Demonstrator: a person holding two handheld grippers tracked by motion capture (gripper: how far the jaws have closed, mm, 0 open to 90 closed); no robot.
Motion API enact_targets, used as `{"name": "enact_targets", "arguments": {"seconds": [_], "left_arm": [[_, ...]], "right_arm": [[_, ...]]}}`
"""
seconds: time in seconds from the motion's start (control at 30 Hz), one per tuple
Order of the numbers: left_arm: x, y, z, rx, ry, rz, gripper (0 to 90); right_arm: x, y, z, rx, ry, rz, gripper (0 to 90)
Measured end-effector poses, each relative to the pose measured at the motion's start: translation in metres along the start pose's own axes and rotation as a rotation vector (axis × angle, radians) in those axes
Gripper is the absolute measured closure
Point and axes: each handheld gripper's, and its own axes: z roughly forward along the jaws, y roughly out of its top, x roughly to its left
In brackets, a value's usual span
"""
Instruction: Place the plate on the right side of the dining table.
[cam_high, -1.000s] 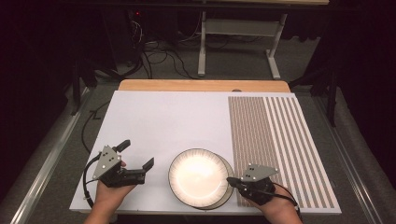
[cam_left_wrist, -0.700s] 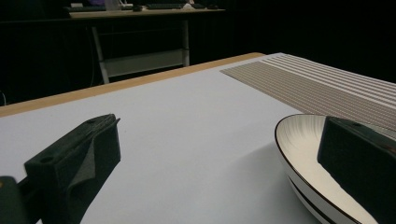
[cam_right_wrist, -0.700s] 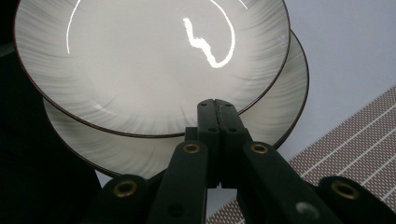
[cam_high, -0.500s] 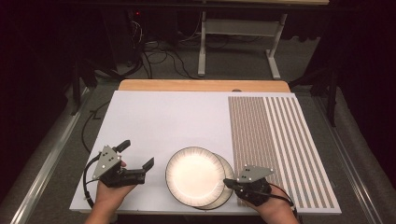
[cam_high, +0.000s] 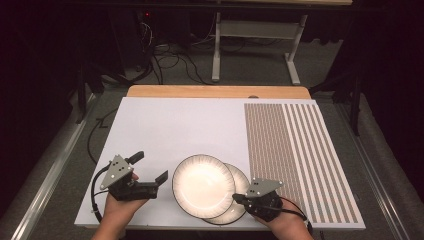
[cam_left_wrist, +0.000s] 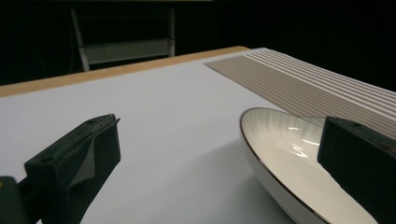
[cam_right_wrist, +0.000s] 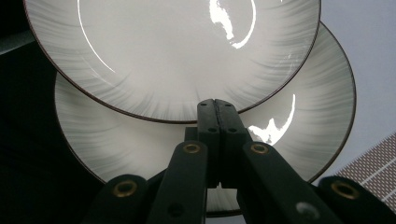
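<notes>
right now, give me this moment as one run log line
right gripper: shut, jaw tips at upper plate's rim | upper plate: overlapping lower plate, offset left | left gripper: open, beside the plates

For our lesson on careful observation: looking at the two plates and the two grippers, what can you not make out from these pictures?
- Lower plate: high view, much of it covered by the upper plate.
- Right gripper: its own view, jaws together at the upper plate's rim; whether they pinch it cannot be told.
- Left gripper: its own view, the near jaw hides part of the plate's edge.
</notes>
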Motion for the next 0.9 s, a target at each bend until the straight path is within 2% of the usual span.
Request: {"name": "enact_targets", "arguments": {"seconds": [0.13,0.23,0.33,0.37,0.43,0.47,0.6,0.63,0.67,0.77,0.9], "left_arm": [[-0.011,0.001,0.009,0.07,-0.077,-0.027,0.2],[-0.018,0.0,0.015,0.114,-0.106,-0.034,0.2],[-0.024,-0.002,0.022,0.178,-0.142,-0.048,0.2],[-0.024,-0.002,0.022,0.178,-0.142,-0.048,0.2],[-0.027,-0.005,0.027,0.229,-0.183,-0.082,2.0],[-0.028,-0.005,0.028,0.243,-0.194,-0.082,2.6],[-0.03,-0.008,0.033,0.278,-0.215,-0.08,6.8],[-0.031,-0.009,0.037,0.311,-0.236,-0.116,7.6],[-0.031,-0.01,0.039,0.333,-0.248,-0.134,8.0],[-0.032,-0.014,0.043,0.373,-0.264,-0.164,11.8],[-0.033,-0.015,0.046,0.392,-0.277,-0.19,16.6]], "right_arm": [[0.0,0.001,0.001,0.001,0.0,0.002,90.0],[0.0,0.001,0.001,0.002,0.002,0.0,90.0],[0.0,0.001,0.001,0.005,0.004,0.003,90.0],[0.0,0.001,0.001,0.005,0.003,0.002,90.0],[0.0,0.001,0.001,0.006,0.001,0.001,90.0],[0.0,0.001,0.001,0.006,0.002,0.001,90.0],[0.0,0.001,0.001,0.005,0.001,0.001,90.0],[0.0,0.001,0.001,0.005,0.001,0.0,90.0],[0.0,0.001,0.001,0.003,0.002,0.0,90.0],[0.0,0.001,0.001,0.004,0.0,-0.002,90.0],[0.0,0.001,0.001,0.008,-0.002,-0.003,90.0]]}}
